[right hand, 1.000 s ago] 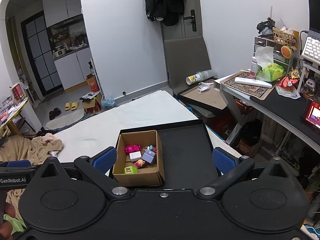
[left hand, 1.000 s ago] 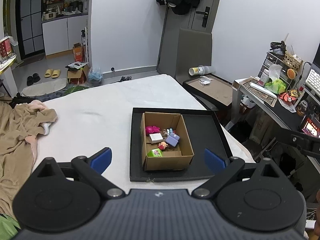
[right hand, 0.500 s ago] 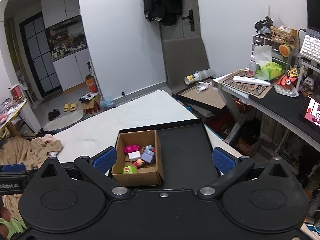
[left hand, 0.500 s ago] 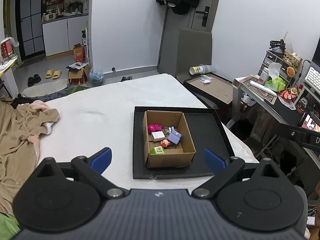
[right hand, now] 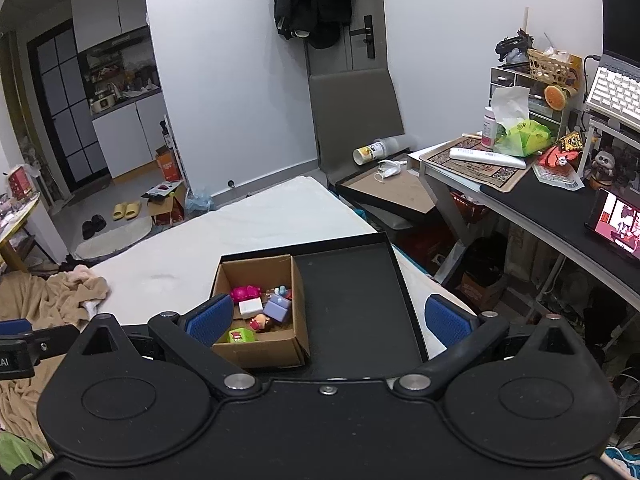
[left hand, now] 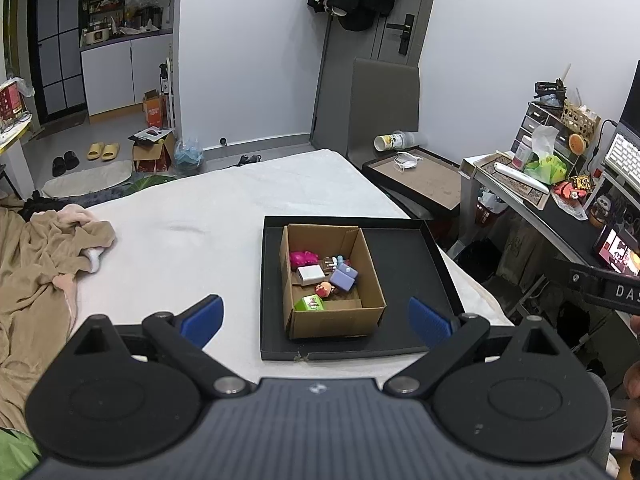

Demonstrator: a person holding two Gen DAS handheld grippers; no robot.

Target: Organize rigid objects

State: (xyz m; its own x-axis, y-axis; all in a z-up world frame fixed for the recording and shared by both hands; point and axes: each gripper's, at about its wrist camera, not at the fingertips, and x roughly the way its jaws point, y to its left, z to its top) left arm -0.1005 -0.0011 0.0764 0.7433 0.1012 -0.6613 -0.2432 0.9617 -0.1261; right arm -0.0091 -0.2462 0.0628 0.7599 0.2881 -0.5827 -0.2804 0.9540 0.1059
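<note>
An open cardboard box (left hand: pixel 332 320) (right hand: pixel 260 348) stands in the left half of a black tray (left hand: pixel 404 264) (right hand: pixel 352 292) on a white bed. Inside lie several small toys: a pink one (left hand: pixel 303 258), a white block (left hand: pixel 310 275), a lilac block (left hand: pixel 343 279), a small figure (left hand: pixel 324 289) and a green cube (left hand: pixel 310 303) (right hand: pixel 241 335). My left gripper (left hand: pixel 316 318) hangs open, well short of the box and above the bed's near edge. My right gripper (right hand: pixel 329 316) is open too, nothing between its blue pads, above the tray's near side.
A tan blanket (left hand: pixel 40 264) is heaped on the bed's left side. To the right stands a cluttered desk (right hand: pixel 532 196) with a phone screen (right hand: pixel 618 226). Another tray (left hand: pixel 416 178) leans past the bed's far corner, in front of a grey chair (left hand: pixel 384 100).
Both grippers have drifted slightly, so the box and tray sit a little farther right and lower in the views. Both stay open, and the toys have not moved.
</note>
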